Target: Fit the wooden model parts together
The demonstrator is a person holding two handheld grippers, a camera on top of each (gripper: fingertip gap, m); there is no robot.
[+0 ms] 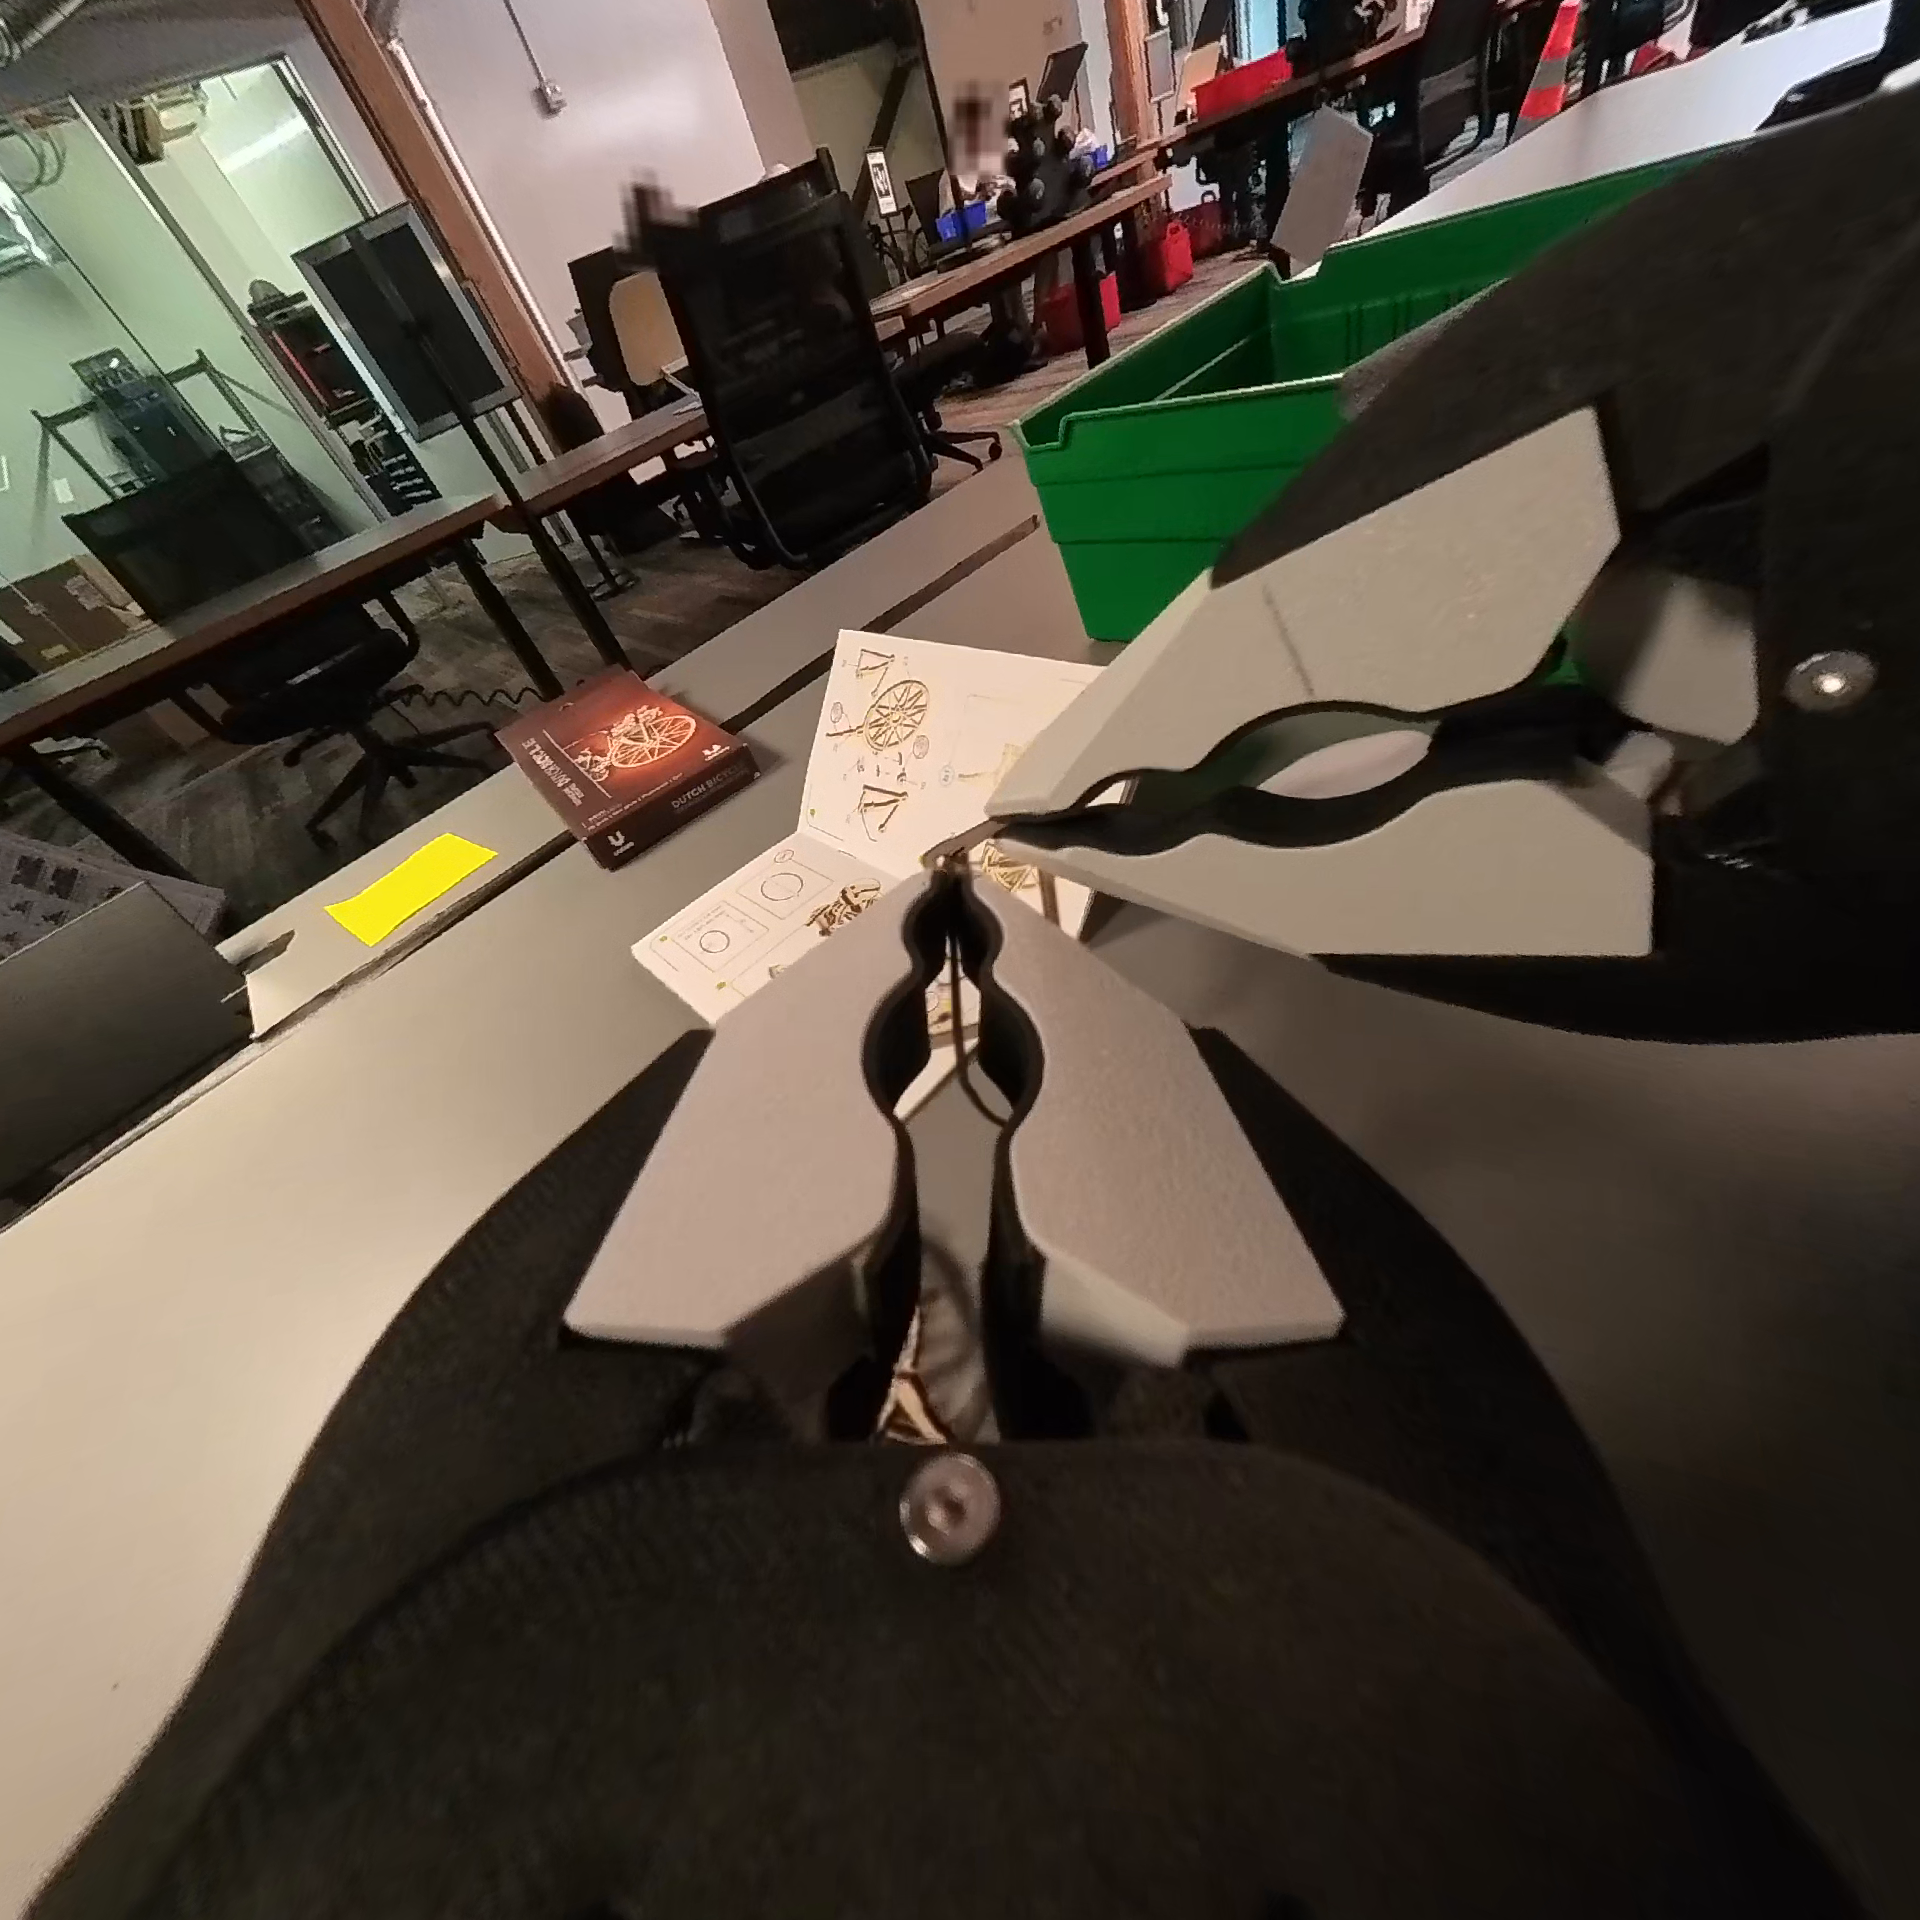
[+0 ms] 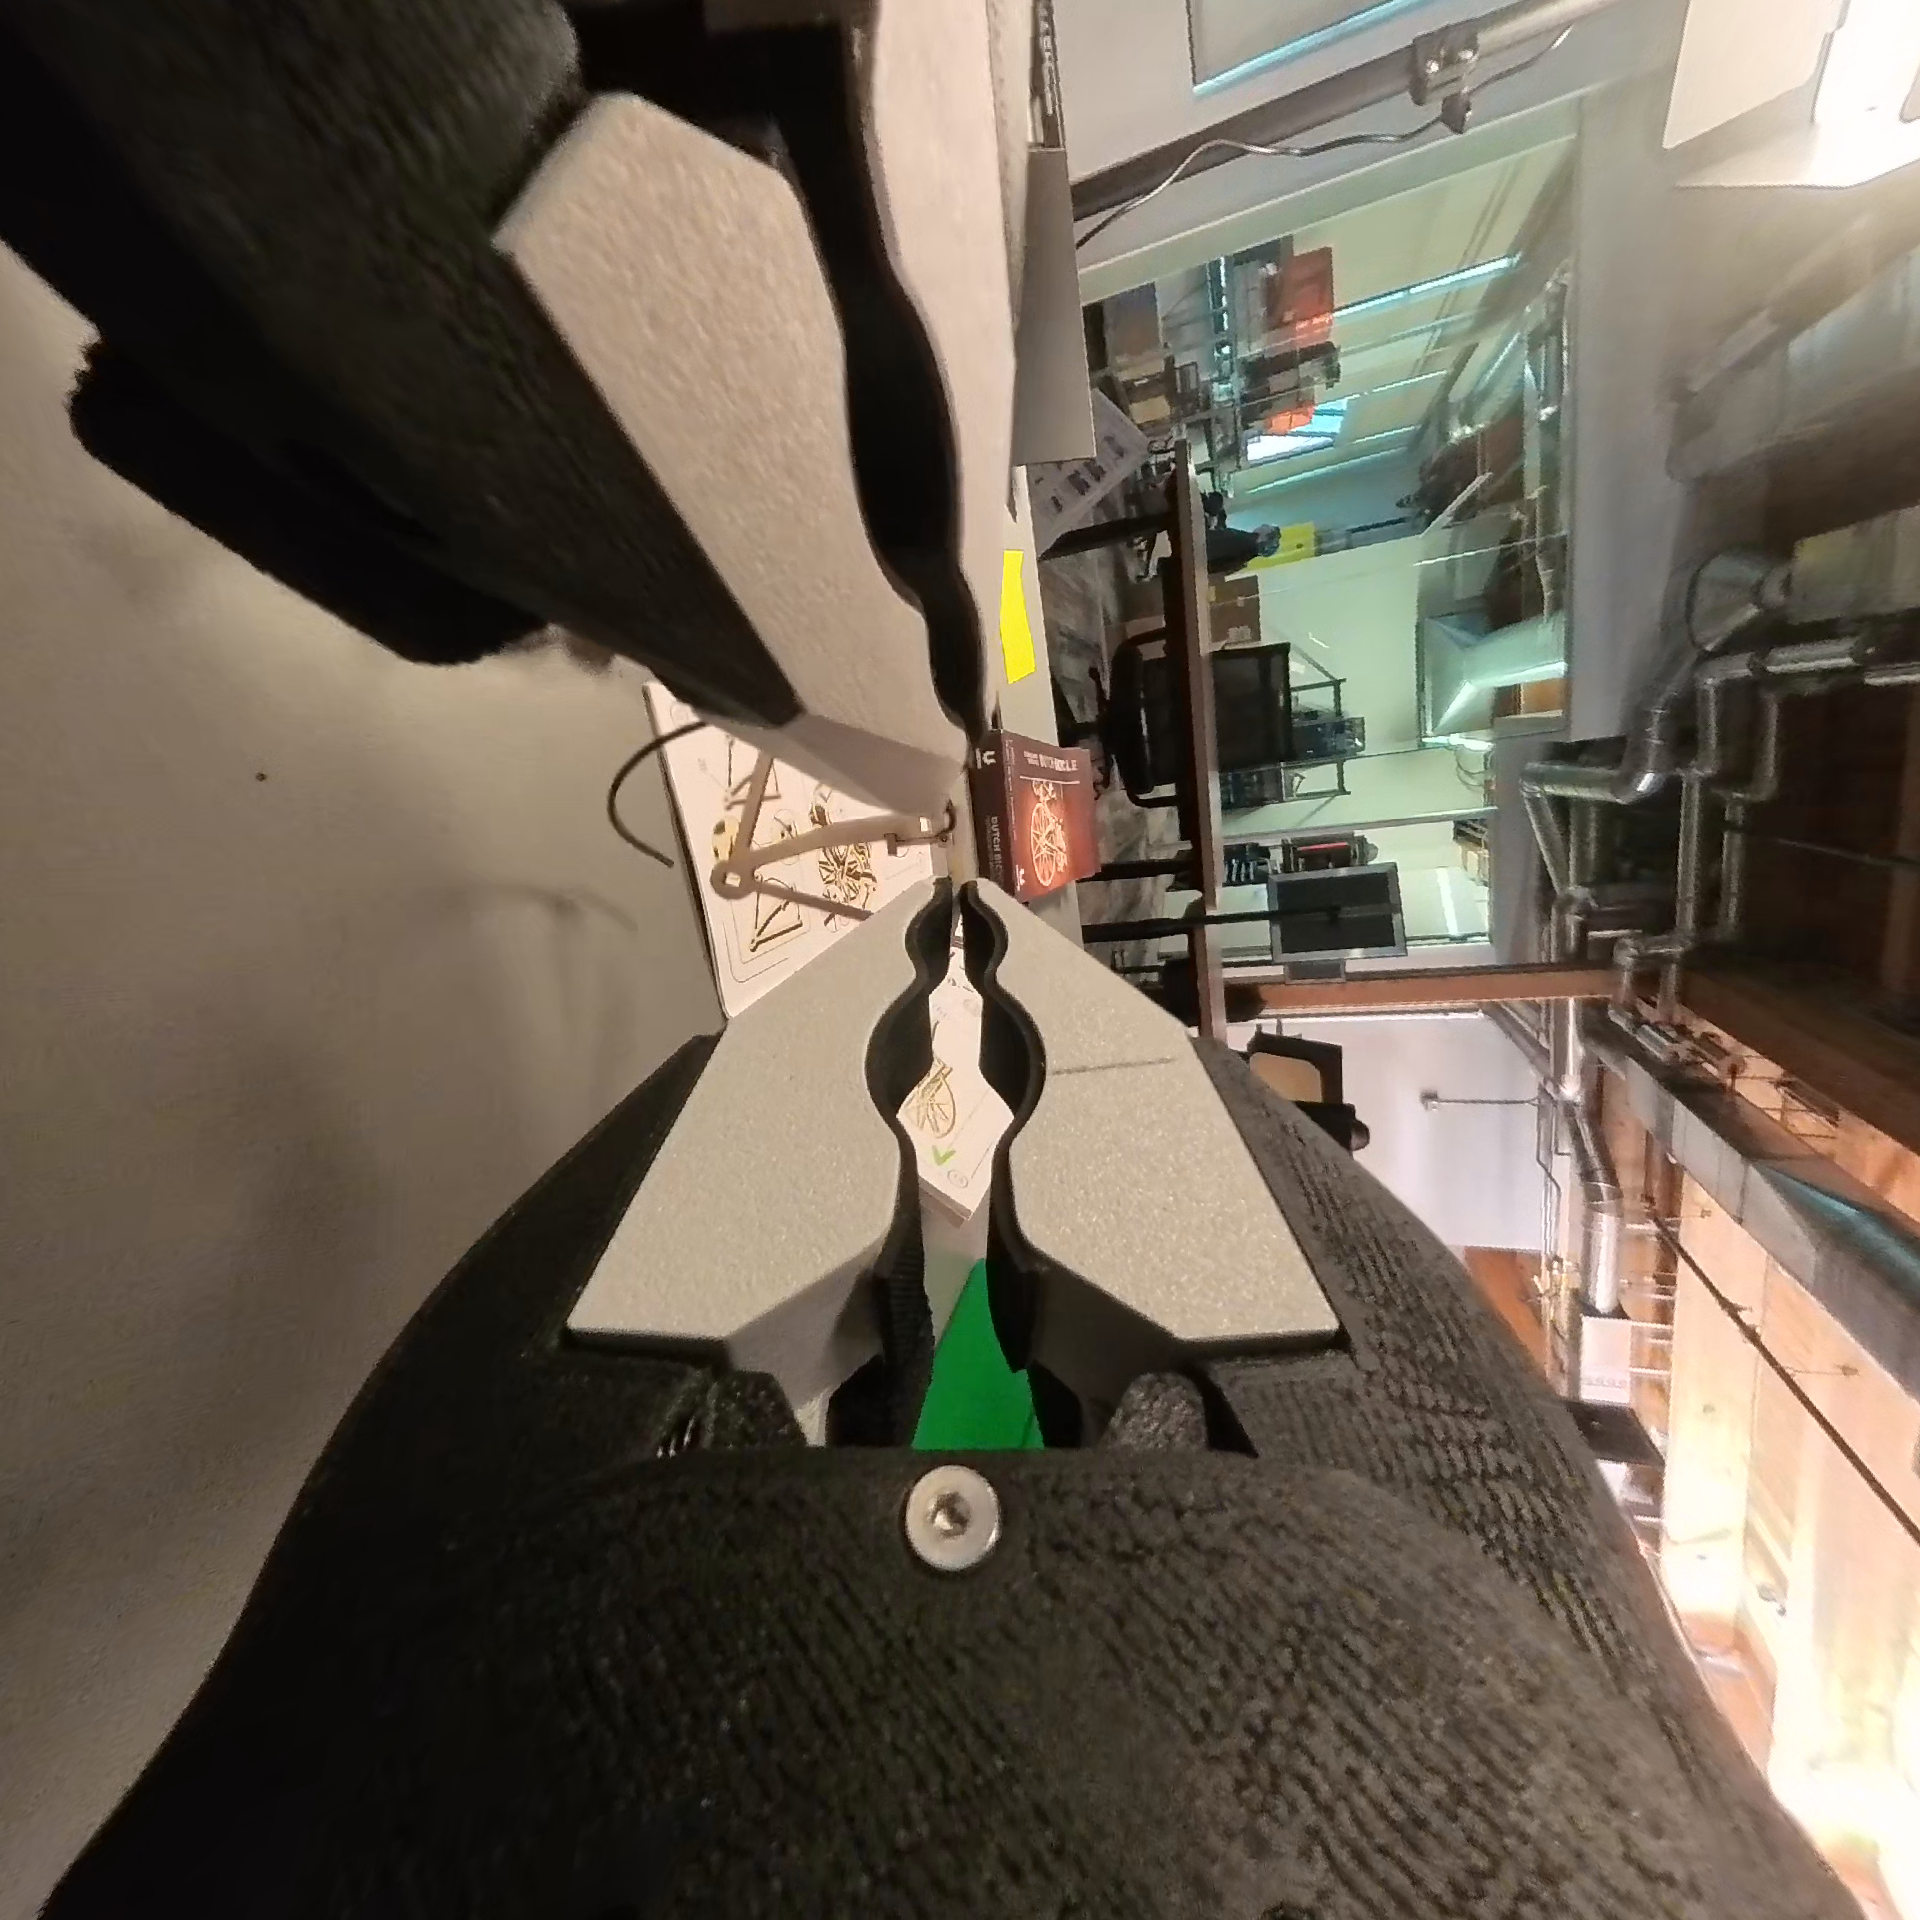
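My left gripper [image 1: 948,883] is shut on a pale wooden frame part [image 2: 831,831]; a strip of it shows between the fingers [image 1: 930,1351]. A thin black cord [image 2: 623,790] curls off that part. My right gripper [image 2: 958,894] is shut on a small wooden peg [image 2: 956,864]. It holds the peg tip to tip against the left gripper [image 2: 961,743], above the sheet. In the left wrist view the right gripper [image 1: 1000,821] comes in from the right and the two meet at the peg [image 1: 940,858]. The joint itself is mostly hidden by the fingertips.
A folded instruction sheet [image 1: 914,717] lies on the grey table [image 1: 312,1195] below the grippers. A dark model box [image 1: 629,764] lies to its left, with a yellow tape strip [image 1: 410,888] farther left. A green bin [image 1: 1164,468] stands behind on the right. Office desks and chairs are beyond the table edge. Both grippers' tips are close together, under 4 cm apart.
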